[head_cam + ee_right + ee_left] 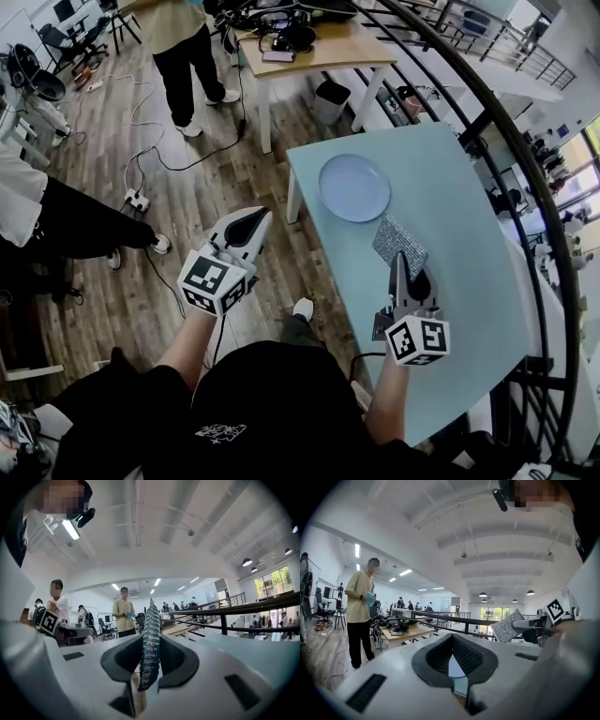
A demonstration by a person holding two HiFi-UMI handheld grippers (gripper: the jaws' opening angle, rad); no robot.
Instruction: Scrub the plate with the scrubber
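— So, has the scrubbing begun?

— Not yet, by my reckoning. My right gripper point(401, 267) is clamped on the scrubber point(400, 242). Its own view shows the silvery mesh pad standing on edge, pinched between the two jaws. I'm holding it over the table point(469, 281), on my side of the plate point(354, 187) and just short of its rim.

— And the plate?

— It lies flat on the pale table, further from me than the scrubber. Nothing is on it or touching it, as far as the head view shows.

— What about your other hand?

— My left gripper point(251, 223) is off to the side, above the wooden floor point(141, 281) and well clear of the table edge. Its jaws meet at the tips with nothing between them, so it's doing no work.

— So which step is this?

— I'd call it the approach: the tool is gripped and the plate is waiting.

— What does the next move need?

— I think I'd carry the scrubber forward over the plate, turn it so its broad face looks down, then lower it until it presses on the surface. The plate is light and loose, so I expect it could slide under the rubbing. Bringing the left gripper over to steady the rim may be wise before I push hard
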